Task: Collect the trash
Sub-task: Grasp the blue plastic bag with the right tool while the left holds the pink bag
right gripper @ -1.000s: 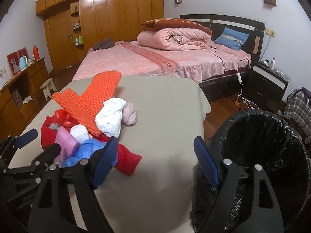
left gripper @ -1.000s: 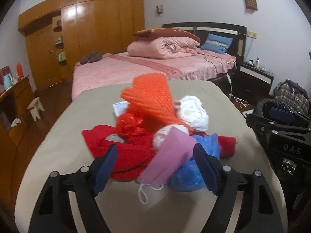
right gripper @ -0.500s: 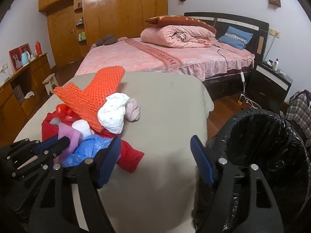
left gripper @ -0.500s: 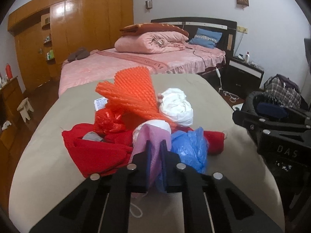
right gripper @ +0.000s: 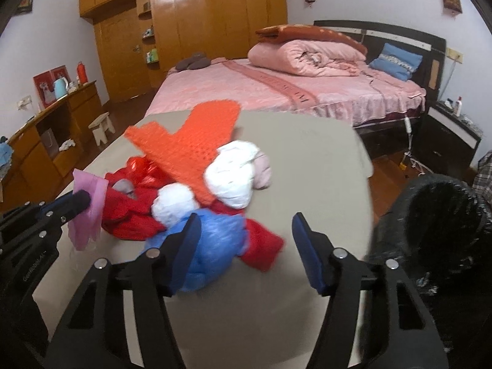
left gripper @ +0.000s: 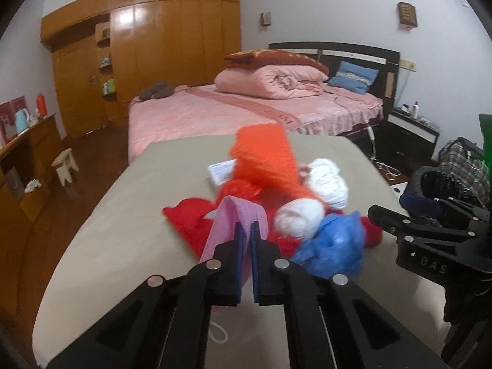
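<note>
Now your left gripper [left gripper: 245, 230] pinches the pink mask [right gripper: 89, 206] above the table's [right gripper: 307, 160] left edge; your right gripper [right gripper: 246, 243] is spread. Lift clear of the pile [right gripper: 200, 184], then carry it across to the bin [right gripper: 436, 215].

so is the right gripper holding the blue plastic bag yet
No, the right gripper is open, its fingers spread wide above the blue plastic bag with nothing pinched between them.

Both tools are black plastic linkages with triangular cut-outs, round silver screws at the joints and blue pads lining the fingers. The right tool [left gripper: 430, 215], at three o'clock of the left tool [left gripper: 245, 246], bears pale "DAS" lettering.
</note>
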{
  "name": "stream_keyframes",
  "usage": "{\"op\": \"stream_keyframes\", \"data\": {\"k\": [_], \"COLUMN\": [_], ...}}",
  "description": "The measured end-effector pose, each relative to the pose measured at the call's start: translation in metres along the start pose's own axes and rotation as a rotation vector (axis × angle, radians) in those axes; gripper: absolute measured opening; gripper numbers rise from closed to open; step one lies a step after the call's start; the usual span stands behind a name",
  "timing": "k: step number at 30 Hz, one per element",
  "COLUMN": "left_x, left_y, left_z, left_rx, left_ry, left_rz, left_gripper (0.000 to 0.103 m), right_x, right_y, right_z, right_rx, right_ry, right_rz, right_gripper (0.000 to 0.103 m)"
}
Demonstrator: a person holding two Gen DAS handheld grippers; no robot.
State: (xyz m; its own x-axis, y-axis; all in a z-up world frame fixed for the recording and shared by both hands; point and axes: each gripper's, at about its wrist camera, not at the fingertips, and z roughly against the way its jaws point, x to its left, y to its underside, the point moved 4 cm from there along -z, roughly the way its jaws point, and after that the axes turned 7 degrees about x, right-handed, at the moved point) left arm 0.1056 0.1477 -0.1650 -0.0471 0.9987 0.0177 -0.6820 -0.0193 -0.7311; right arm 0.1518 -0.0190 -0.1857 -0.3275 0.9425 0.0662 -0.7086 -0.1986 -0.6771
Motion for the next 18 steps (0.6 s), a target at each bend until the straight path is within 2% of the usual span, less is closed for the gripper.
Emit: {"op": "stream_keyframes", "data": {"k": [5,11,13,18], "left_x": [0.014,0.021,0.023,0.023], "left_y": [0.002,0.004,0.005,0.007], "left_z": [-0.001,-0.006,-0.008,-0.008], "left_rx": [0.004,0.012,0.018,0.025], "left_ry": [-0.025,-0.030,-0.030,-0.030], "left_rz": [0.025,0.045,0.050,0.056], "left_gripper": [0.005,0.005,0.005,0.005], "right_x": [0.021,0.030,0.032,0.032], "right_y": [0.005,0.008,0.010,0.008], "right_z": [-0.019,-0.038,-0.042,-0.034], "right_rx": [0.038,0.080,0.095,0.093], "right_ry": [-0.031,-0.029,-0.053,-0.115], "right_rz": [0.020,0.037,0.044,0.057], "right_gripper": [0.056,0.056,0.043,0.021]}}
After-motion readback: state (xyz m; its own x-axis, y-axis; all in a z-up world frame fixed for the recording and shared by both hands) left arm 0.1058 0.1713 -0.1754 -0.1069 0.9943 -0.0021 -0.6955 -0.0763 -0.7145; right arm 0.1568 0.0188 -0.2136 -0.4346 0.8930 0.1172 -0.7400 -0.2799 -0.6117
